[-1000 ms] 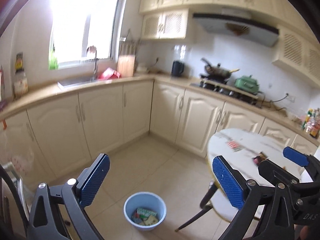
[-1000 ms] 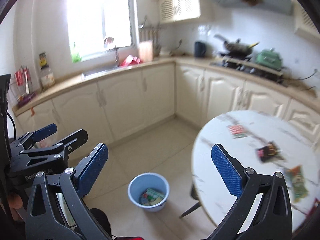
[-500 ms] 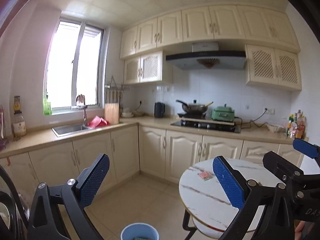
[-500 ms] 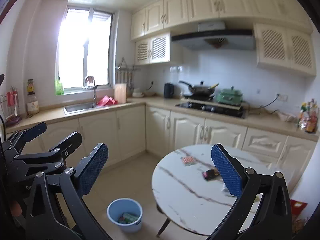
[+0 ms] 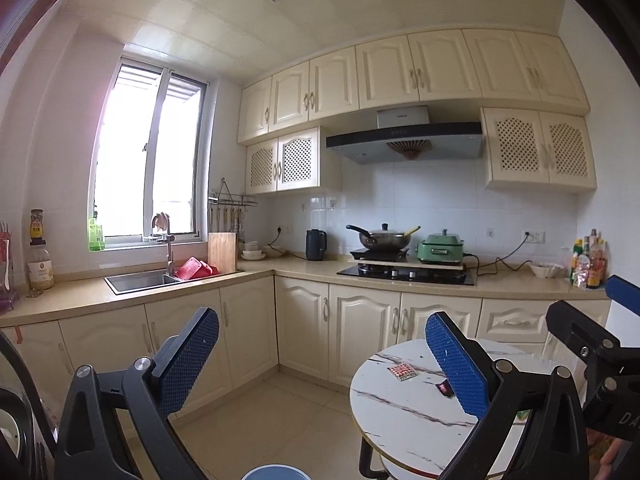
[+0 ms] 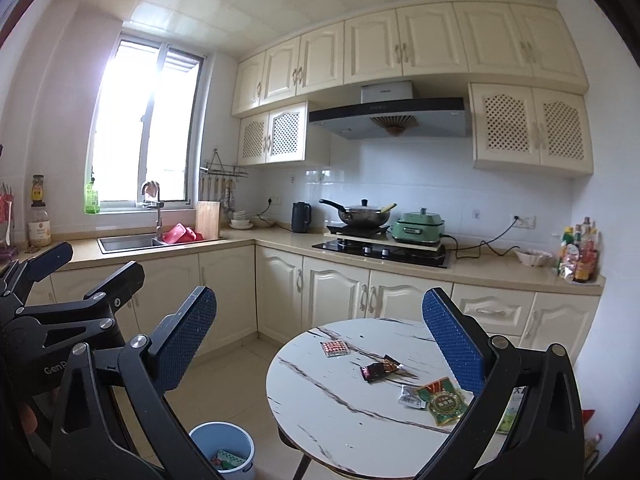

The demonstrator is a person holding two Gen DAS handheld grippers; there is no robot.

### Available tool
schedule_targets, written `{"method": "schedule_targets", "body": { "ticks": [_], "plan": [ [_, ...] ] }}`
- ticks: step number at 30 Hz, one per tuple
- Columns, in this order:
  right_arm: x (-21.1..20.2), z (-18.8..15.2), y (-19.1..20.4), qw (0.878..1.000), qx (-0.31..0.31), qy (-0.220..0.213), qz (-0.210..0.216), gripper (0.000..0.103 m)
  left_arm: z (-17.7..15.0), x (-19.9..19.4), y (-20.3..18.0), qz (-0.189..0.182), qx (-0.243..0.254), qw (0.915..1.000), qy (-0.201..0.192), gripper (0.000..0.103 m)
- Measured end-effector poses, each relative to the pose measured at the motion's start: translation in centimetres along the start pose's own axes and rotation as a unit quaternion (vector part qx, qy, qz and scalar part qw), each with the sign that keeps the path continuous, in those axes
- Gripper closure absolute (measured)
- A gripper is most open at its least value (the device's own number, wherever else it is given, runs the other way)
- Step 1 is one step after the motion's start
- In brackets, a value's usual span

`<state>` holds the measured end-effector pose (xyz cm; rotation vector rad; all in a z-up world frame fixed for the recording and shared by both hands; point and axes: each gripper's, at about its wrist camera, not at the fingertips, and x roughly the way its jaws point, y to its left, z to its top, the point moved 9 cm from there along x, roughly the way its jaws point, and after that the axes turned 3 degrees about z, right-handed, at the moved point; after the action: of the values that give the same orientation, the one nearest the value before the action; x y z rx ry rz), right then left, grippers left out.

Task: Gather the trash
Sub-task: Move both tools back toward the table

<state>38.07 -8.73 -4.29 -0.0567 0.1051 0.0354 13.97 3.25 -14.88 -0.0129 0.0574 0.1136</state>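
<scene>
A round white marble table [image 6: 340, 400] holds several wrappers: a red-and-white packet [image 6: 335, 347], a dark wrapper [image 6: 380, 370], a small silver packet [image 6: 412, 395] and a green-and-red packet [image 6: 443, 400]. The red-and-white packet [image 5: 402, 371] and dark wrapper [image 5: 445, 389] also show in the left wrist view. A blue bin [image 6: 222, 450] with trash inside stands on the floor left of the table; its rim [image 5: 276, 473] shows in the left wrist view. My left gripper [image 5: 322, 364] and right gripper [image 6: 320, 344] are both open and empty, held above and short of the table.
Cream cabinets run along an L-shaped counter with a sink [image 6: 128, 243], a cutting board [image 6: 208, 220], a kettle [image 6: 301, 217], a hob with a wok [image 6: 360, 214] and a green pot [image 6: 418, 224]. Bottles [image 6: 580, 252] stand at the far right. Tiled floor [image 6: 236, 376] lies between the counter and the table.
Both views have tilted up from the floor and bin towards the cabinets and ceiling. Both grippers stayed open and empty.
</scene>
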Motion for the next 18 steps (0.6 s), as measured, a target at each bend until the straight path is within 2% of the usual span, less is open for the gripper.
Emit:
{"method": "schedule_targets", "body": {
  "ticks": [8,10,15,18],
  "plan": [
    [0.3,-0.8,-1.7,1.000,0.009,0.006,-0.017,0.000,0.9,3.2,-1.2,-0.001,0.005,0.9999,0.014,0.001],
    [0.7,-1.3,-2.6,1.000,0.013,0.010,-0.026,0.000,2.2,6.1,-1.8,-0.002,0.006,0.9997,0.023,0.001],
    [2.5,-3.3,-6.4,0.998,0.030,0.030,-0.047,0.000,0.6,10.8,-2.7,-0.001,0.015,0.9974,0.071,0.001],
    [4.7,-6.1,-10.8,0.994,0.042,0.069,-0.074,0.000,-0.9,13.8,-3.2,-0.001,0.016,0.9935,0.112,0.001]
  ]
}}
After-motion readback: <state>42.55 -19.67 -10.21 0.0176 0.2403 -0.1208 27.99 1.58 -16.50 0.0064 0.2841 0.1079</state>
